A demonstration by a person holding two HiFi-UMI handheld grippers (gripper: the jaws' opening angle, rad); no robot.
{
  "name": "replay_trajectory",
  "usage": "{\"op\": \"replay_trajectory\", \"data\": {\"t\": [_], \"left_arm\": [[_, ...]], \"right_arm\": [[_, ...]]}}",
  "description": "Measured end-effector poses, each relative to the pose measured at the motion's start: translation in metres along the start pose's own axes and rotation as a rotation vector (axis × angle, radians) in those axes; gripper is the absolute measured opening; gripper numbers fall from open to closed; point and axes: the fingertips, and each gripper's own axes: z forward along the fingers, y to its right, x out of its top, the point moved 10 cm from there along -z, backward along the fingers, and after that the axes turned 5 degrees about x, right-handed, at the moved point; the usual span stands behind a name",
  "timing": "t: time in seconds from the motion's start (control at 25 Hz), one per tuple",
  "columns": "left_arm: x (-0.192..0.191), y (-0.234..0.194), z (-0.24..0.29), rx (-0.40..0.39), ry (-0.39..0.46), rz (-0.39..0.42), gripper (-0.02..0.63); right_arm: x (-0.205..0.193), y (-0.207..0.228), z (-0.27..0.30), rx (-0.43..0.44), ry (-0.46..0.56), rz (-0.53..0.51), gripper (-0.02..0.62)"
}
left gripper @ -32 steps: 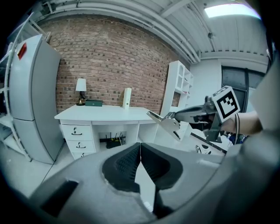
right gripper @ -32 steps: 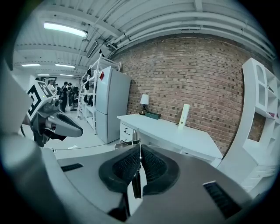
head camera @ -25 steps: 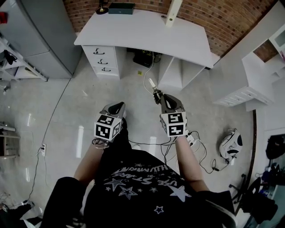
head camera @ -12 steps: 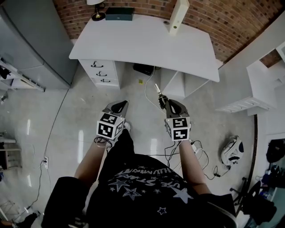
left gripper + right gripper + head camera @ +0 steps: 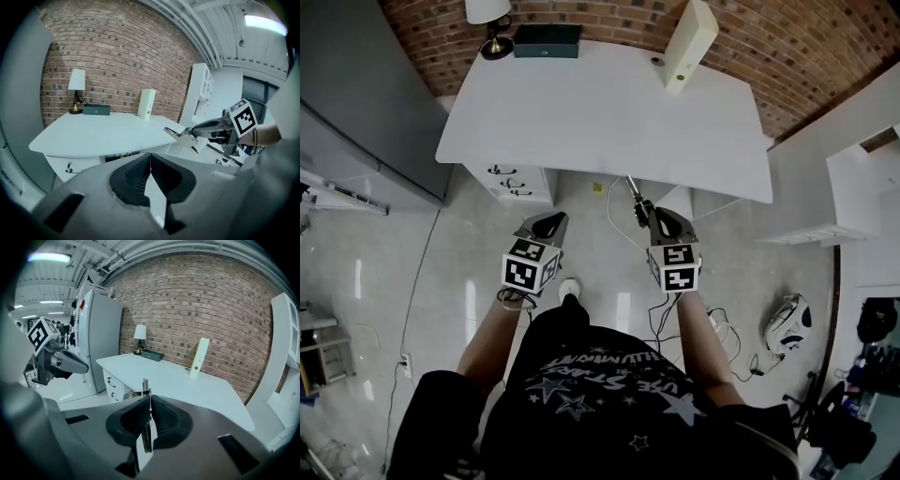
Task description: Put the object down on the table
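Note:
My right gripper (image 5: 643, 212) is shut on a thin metal tool (image 5: 632, 190) whose tip pokes forward toward the front edge of the white table (image 5: 600, 103). Between the black pads in the right gripper view, the tool (image 5: 145, 386) stands on edge in the shut right gripper (image 5: 149, 401), with the table (image 5: 187, 380) just ahead. My left gripper (image 5: 547, 226) is level with it on the left, pads closed and empty. In the left gripper view, the shut left gripper (image 5: 150, 157) faces the table (image 5: 103, 129), and the tool (image 5: 183, 134) shows at the right.
A lamp (image 5: 487, 14), a dark box (image 5: 547, 39) and an upright white box (image 5: 689, 42) stand along the table's back edge. Drawers (image 5: 511, 183) sit under its left side, cables (image 5: 614, 211) lie on the floor. A grey cabinet (image 5: 356, 94) is left, white shelves (image 5: 853, 178) right.
The person has stepped closer to the table, so it fills more of the head view. Both grippers kept their pose, the right one still holding the tool.

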Motion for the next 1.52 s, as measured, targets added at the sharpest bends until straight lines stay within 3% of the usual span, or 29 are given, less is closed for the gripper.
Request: {"op": "replay_trajectory", "data": {"t": [0.48,0.88,1.28,1.52], "left_arm": [[0.038,-0.080,0.044,-0.046,-0.014,-0.027,0.020],[0.036,-0.097,0.063,-0.043,-0.037,-0.073,0.020],[0.062,-0.106,0.095,0.039,-0.022,-0.095,0.020],[0.098,-0.113,0.134,0.083,-0.012,-0.089,0.020]], "right_arm": [[0.064,0.006,0.085,-0.029,-0.024,-0.012,0.011],[0.075,0.021,0.112,-0.012,-0.033,-0.054,0.011],[0.099,0.064,0.177,0.059,-0.003,-0.108,0.011],[0.122,0.105,0.219,0.103,0.005,-0.218,0.011]]}}
